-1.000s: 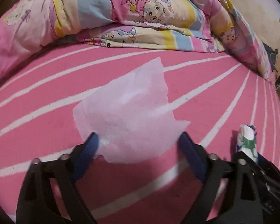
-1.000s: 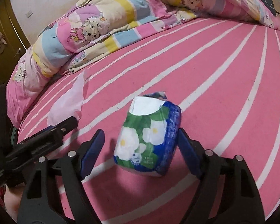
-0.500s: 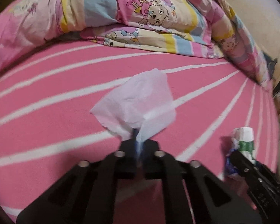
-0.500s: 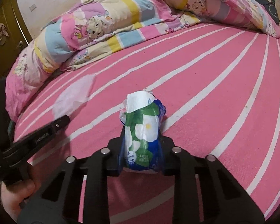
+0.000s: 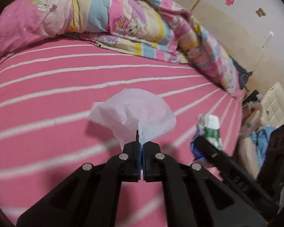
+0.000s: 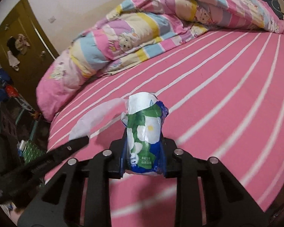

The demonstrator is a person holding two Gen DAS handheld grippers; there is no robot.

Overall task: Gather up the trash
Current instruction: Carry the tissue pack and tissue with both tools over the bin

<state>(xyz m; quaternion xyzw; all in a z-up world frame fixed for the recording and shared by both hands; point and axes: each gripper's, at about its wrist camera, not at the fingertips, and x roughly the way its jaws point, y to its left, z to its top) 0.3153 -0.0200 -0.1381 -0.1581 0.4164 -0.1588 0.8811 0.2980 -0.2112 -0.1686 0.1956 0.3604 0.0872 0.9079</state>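
Under both grippers runs a pink bedsheet (image 5: 47,87) with thin white stripes fanning away from the cameras. The left gripper (image 5: 142,147) has its jaws pressed fully together on the near edge of a thin white tissue (image 5: 134,113), which stands up just ahead of the fingertips, clear of the sheet. The right gripper (image 6: 143,157) is clamped partway on a crumpled plastic tissue packet (image 6: 143,132), its blue pads squeezing both sides; the packet stands upright between them. From the left wrist view this packet (image 5: 210,130) and the right gripper's arm show off to the right, just beside the tissue.

The packet is green and blue with white flowers; small print sits low on its front but is too small to read.

Beyond the held items the sheet stretches back to a rumpled quilt (image 6: 142,26) in pastel stripes with cartoon figures, piled along the far edge of the bed. Past it to the left of the right gripper stands a brown door (image 6: 22,43) with clothes hanging on it; to the right of the left gripper a cream padded panel (image 5: 274,104) and a pale wall with small stickers.

A second ago both grippers stood wide open, the tissue lying flat and the packet resting on the sheet between the pads; since then both have closed and risen off the bed.
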